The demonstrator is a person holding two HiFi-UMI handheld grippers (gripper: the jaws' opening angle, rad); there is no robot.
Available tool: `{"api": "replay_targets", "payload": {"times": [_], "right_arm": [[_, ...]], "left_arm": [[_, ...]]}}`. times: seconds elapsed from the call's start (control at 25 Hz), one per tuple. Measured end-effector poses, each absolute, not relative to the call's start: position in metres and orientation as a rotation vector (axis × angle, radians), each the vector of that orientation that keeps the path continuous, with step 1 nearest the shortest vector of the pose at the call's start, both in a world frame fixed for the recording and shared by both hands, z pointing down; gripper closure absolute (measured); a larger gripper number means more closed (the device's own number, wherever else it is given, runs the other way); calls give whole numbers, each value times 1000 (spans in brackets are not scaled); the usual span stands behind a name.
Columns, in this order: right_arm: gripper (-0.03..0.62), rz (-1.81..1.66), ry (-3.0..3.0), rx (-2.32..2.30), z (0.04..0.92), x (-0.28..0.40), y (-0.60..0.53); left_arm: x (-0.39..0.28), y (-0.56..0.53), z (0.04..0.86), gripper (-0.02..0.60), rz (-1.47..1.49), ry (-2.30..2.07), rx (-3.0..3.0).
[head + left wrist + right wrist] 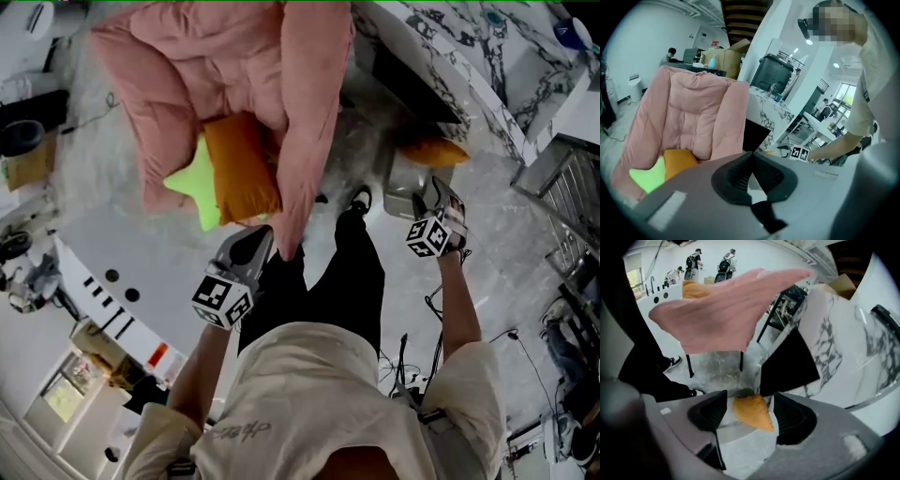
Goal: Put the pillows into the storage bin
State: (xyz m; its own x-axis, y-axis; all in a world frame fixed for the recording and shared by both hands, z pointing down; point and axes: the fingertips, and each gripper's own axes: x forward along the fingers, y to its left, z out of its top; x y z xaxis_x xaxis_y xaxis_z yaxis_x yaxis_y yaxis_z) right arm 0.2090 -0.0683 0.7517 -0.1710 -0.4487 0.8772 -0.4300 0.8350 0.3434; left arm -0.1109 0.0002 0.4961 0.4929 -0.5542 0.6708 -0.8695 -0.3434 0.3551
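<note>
My left gripper pinched together by the pink chair, my right gripper wide apart over an orange pillow in the bin.

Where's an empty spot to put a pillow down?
Bare floor lies left of the pink chair. The bin seems to have room beside its orange pillow. The chair seat is crowded with a second orange pillow and a green star pillow.
</note>
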Motion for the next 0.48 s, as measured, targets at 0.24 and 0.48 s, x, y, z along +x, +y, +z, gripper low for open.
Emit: {"api": "replay_targets", "payload": {"times": [0.24, 0.48], "right_arm": [[281, -51, -1908, 627, 685, 107, -6], [281, 51, -1957, 729, 631, 12, 48]], "left_arm": [[-174, 46, 491, 561, 531, -1228, 2052], [-249, 84, 466, 561, 465, -1348, 2112]]}}
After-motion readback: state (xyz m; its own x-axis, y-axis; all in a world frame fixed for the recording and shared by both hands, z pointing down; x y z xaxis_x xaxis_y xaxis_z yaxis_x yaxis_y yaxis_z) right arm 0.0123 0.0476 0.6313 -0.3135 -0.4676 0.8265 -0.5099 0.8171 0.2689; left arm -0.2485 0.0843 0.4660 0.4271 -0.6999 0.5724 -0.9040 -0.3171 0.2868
